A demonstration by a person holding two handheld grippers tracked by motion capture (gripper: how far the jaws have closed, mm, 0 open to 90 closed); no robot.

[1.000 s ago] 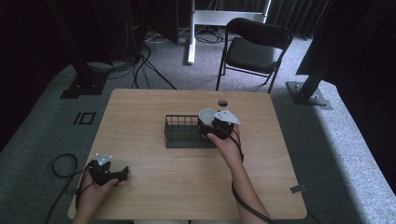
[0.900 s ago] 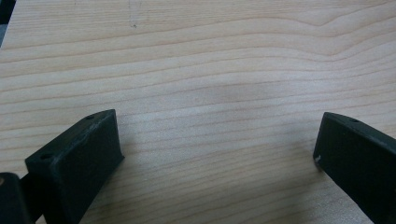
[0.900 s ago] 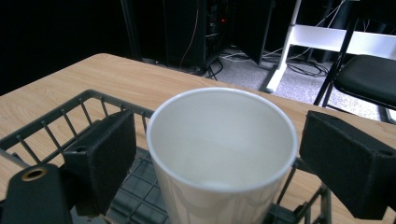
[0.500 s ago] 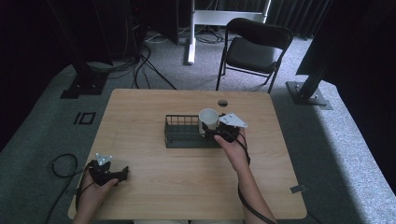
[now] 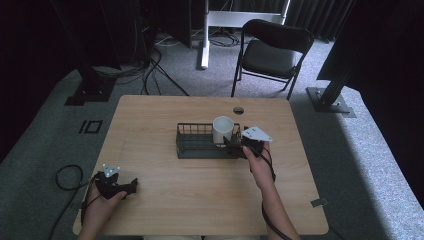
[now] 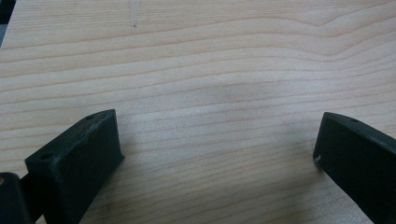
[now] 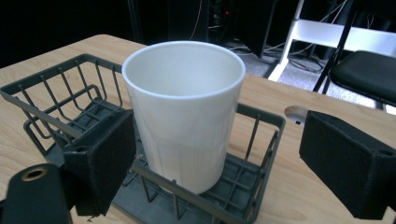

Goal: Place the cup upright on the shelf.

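Drawn back slightly, right tool (image 7: 219, 163) stands spread around the upright cup (image 7: 184, 112) in the rack's (image 7: 259, 126) end; a snagged jaw could tip it; left tool (image 6: 215, 154) idles spread on the surface (image 5: 200, 200).

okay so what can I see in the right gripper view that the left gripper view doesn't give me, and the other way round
The right gripper view looks along its open jaws at a white cup standing upright in the near end of a dark wire rack, with a black chair on the floor beyond the table.

The left gripper view has bare wood grain between its own widely parted jaws, with a faint scratch mark near the top.

Both share the light wooden table and a pair of black jaws rising from the bottom, open and gripping nothing.
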